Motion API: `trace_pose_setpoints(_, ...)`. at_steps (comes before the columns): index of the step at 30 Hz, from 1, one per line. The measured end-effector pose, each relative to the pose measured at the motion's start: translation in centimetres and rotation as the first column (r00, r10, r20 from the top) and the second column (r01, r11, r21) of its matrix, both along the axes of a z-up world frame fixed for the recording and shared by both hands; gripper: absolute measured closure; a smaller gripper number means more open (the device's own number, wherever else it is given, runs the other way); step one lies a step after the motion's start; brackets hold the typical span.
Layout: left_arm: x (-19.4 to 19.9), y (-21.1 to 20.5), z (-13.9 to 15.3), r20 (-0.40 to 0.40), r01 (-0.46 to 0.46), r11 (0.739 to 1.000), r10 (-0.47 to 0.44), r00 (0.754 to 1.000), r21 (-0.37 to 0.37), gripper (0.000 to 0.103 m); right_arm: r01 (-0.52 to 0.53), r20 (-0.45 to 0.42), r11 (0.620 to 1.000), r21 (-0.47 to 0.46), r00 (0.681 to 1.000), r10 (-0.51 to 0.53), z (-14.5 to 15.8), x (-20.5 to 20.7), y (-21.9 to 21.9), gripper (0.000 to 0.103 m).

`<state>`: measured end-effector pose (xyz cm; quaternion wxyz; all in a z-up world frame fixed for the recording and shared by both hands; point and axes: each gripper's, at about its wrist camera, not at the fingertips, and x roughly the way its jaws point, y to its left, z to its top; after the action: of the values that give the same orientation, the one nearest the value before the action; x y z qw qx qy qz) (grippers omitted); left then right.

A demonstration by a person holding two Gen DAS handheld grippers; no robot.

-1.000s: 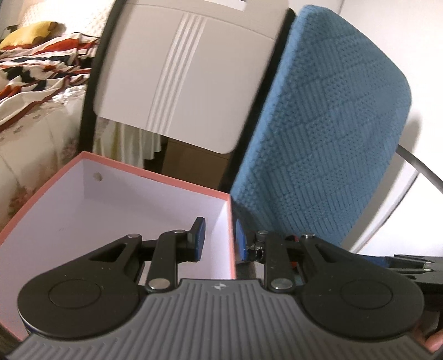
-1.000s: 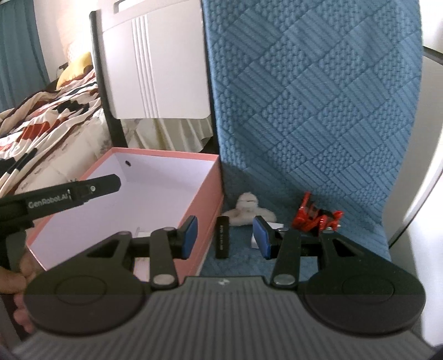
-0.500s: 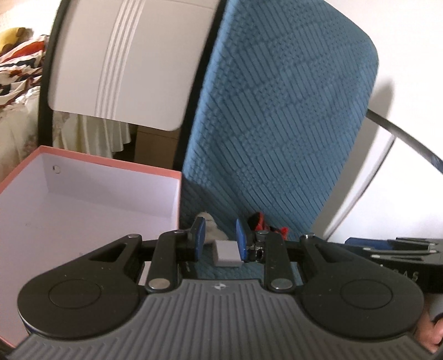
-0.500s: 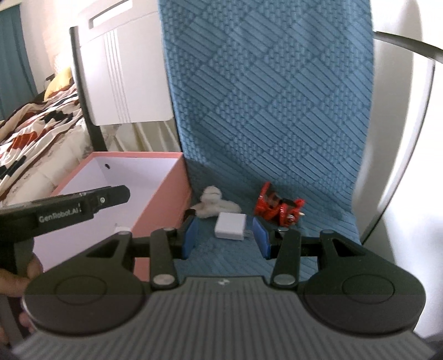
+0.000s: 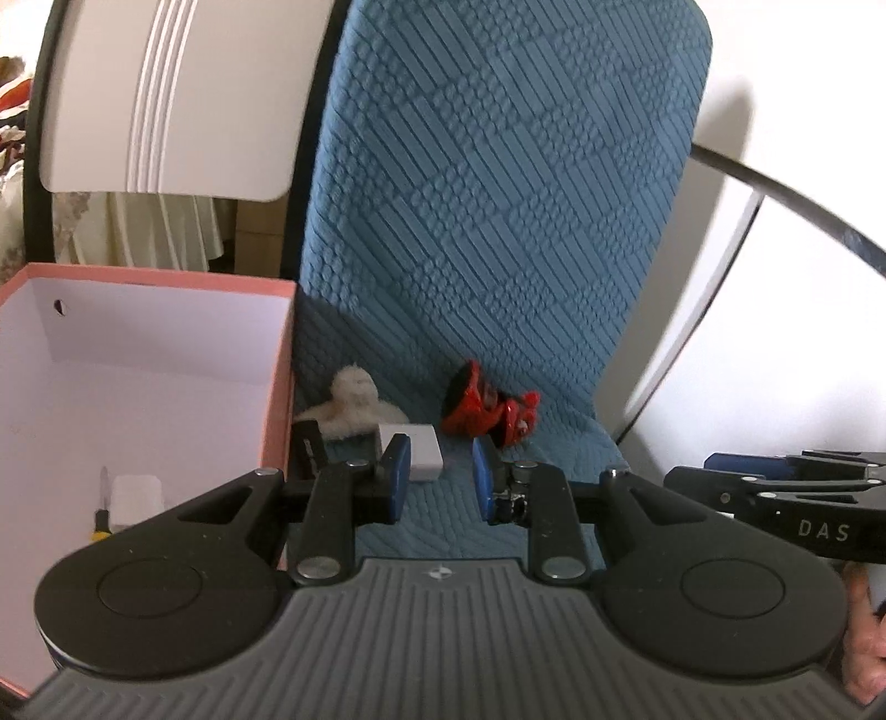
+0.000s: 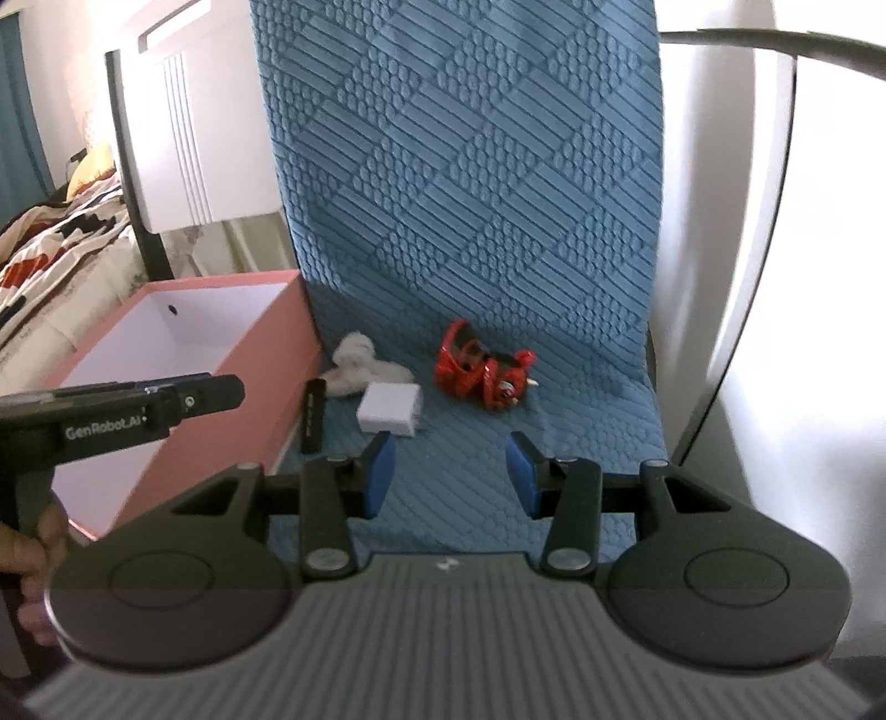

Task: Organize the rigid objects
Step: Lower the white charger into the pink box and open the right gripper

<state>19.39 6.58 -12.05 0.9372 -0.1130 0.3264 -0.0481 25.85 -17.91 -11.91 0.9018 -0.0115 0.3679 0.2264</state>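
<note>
On the blue quilted chair seat (image 6: pixel 581 432) lie a white charger block (image 6: pixel 389 410) (image 5: pixel 414 446), a red toy (image 6: pixel 483 374) (image 5: pixel 487 412), a white fluffy toy (image 6: pixel 359 365) (image 5: pixel 351 401) and a black stick-shaped item (image 6: pixel 313 416) (image 5: pixel 308 451). A pink box (image 5: pixel 277 354) (image 6: pixel 243 387) with a white inside stands to their left. My left gripper (image 5: pixel 441 479) hovers open just in front of the charger, nothing between its blue pads. Nearer the seat's front edge, my right gripper (image 6: pixel 449 471) is open and holds nothing.
Inside the pink box lie a white block (image 5: pixel 135 495) and a yellow-handled tool (image 5: pixel 101 518). The blue chair back (image 6: pixel 470 166) rises behind the objects. A white headboard (image 5: pixel 166 94) and a patterned bed (image 6: pixel 50 243) stand to the left. A dark curved bar (image 6: pixel 775 44) arcs at right.
Both grippers swung right from over the pink box to the chair seat and sank a little. The charger, red toy and fluffy toy now sit ahead of both. Jaw gaps look unchanged.
</note>
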Motion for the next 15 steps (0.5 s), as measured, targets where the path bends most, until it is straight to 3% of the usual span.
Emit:
trace_pose_setpoints(9, 0.3, -2.5, -2.1, -0.051, 0.025, 0.999, -0.024, 0.998, 0.033, 0.074, 0.035, -0.01, 0.999, 0.03, 0.999, -0.035, -2.7, -1.0, -2.6, 0.056)
trace_pose_setpoints(11, 0.3, -3.0, -2.6, -0.061, 0.028, 0.999, -0.026, 0.998, 0.032, 0.069, 0.039, -0.011, 0.998, 0.047, 0.999, -0.038, -3.3, -0.9, -3.0, 0.056)
trace_pose_setpoints(13, 0.2, -3.5, -3.1, -0.066, 0.025, 0.999, -0.023, 0.998, 0.038, 0.054, 0.034, -0.019, 0.997, 0.069, 0.999, -0.033, -3.8, -0.5, -3.4, 0.056)
trace_pose_setpoints(15, 0.2, -4.0, -3.4, -0.072, 0.016, 0.999, -0.013, 0.997, 0.049, 0.053, 0.044, -0.04, 0.996, 0.082, 0.998, -0.041, -4.2, 0.1, -3.7, 0.055)
